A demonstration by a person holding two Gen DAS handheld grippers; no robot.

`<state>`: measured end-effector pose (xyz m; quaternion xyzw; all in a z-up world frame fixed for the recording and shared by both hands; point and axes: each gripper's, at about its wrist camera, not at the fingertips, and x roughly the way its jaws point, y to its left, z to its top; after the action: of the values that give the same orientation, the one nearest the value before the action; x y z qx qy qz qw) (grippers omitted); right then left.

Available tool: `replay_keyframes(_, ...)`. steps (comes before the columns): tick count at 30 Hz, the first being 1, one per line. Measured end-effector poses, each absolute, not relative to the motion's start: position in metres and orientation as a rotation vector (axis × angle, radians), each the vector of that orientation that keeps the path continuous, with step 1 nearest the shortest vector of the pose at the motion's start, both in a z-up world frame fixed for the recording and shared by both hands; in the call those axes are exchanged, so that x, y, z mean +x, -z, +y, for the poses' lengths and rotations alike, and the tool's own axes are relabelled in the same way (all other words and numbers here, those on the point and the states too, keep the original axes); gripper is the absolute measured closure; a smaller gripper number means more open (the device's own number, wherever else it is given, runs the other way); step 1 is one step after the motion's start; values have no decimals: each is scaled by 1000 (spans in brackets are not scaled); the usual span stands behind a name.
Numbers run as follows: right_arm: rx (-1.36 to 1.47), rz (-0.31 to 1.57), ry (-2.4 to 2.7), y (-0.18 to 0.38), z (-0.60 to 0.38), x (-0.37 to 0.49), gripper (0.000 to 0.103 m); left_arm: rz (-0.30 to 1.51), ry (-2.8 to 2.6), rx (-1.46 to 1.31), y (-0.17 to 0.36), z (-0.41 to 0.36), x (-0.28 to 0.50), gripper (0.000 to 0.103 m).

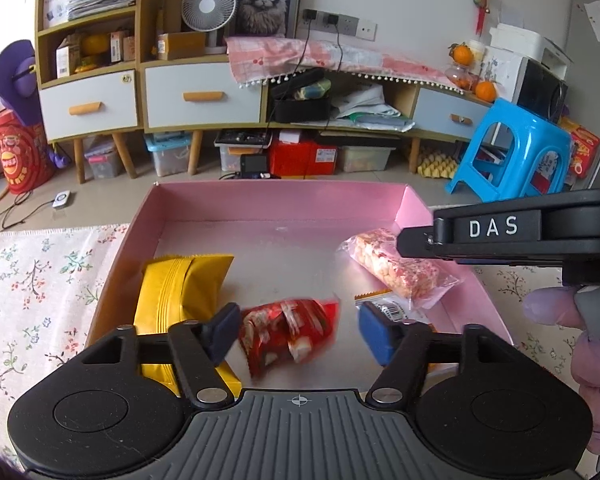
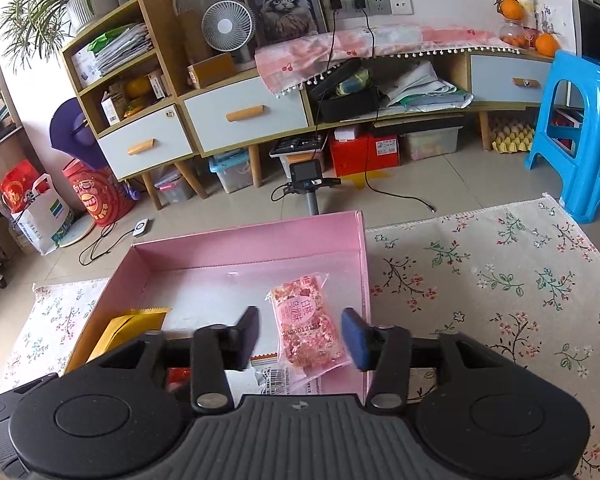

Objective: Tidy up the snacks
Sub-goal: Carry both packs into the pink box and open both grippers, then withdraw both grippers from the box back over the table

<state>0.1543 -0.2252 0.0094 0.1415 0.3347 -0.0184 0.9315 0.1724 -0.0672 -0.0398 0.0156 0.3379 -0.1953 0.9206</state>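
In the left wrist view, the left gripper (image 1: 296, 334) is seen with its jaws apart over the pink box (image 1: 276, 204). The red packet (image 1: 290, 340) lies between the pads, blurred, and no pad can be seen pressing on it. It is judged light, crinkly and slippery; it would be best pinched across its middle or by a sealed end. The yellow packet (image 1: 180, 304) stands tilted against the box's left wall, puffed and soft, its lower end hidden by the gripper body. The pink bar (image 1: 396, 270) lies by the right wall, and a fourth wrapper (image 1: 388, 306) beneath it is mostly covered. The right gripper (image 1: 508, 236) is cut off at the frame's edge, with gloved fingers (image 1: 556, 306) below it.

In the right wrist view, the right gripper (image 2: 300, 338) is also spread, the pink bar (image 2: 308, 326) lying free between its pads on the box floor. The bar is judged stiff but crumbly inside a slick clear sleeve; a light pinch across its narrow width would be advised. Its print is too small to read. The yellow packet (image 2: 128, 332) and a red scrap (image 2: 178, 376) are largely hidden behind the gripper, and the floral cloth (image 2: 480, 280) is seen beneath the box.
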Motion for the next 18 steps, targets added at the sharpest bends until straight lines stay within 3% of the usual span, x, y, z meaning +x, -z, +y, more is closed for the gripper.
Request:
replay_keyframes(6,292,658,48,-21,-229,145,34,681,404,48,30,-68,165,22)
replay_keyframes(12,310,646,60,-33,-231,132,24,676,404,45,18,-65,152,16)
replay_keyframes(18,324,649,74,-42,-230,115,21,671,401,24,3,-56,138,13)
